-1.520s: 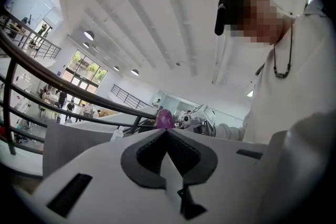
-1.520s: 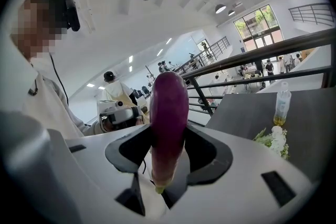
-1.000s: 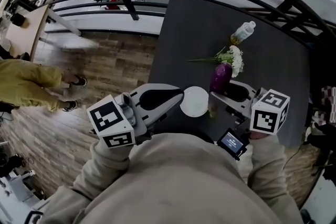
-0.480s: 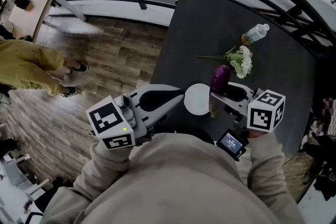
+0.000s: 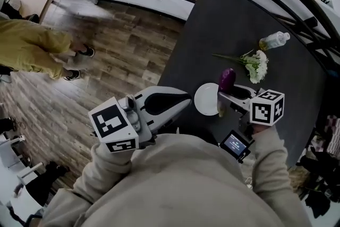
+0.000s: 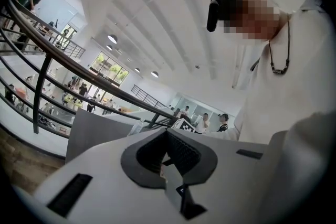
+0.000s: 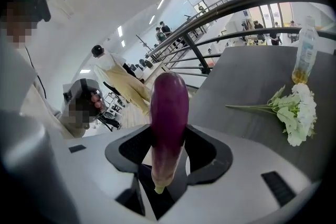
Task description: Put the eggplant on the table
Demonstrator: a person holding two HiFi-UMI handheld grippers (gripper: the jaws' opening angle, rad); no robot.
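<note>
Eggplant, glossy purple, elongated (image 7: 169,102): pinched at stem end by right gripper (image 7: 169,140), body projected over near edge of dark grey table (image 5: 234,24), beside white round plate (image 5: 204,99). Judged light, firm, slick-skinned, easily bruised; fuller mid-body hold, gently applied, considered safer. Left gripper (image 5: 183,100) pressed together, empty.

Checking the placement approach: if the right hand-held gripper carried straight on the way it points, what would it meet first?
Probably the bare dark grey tabletop, met by the long purple eggplant that the right hand-held gripper holds; the white flower bunch lies off to the right.
</note>
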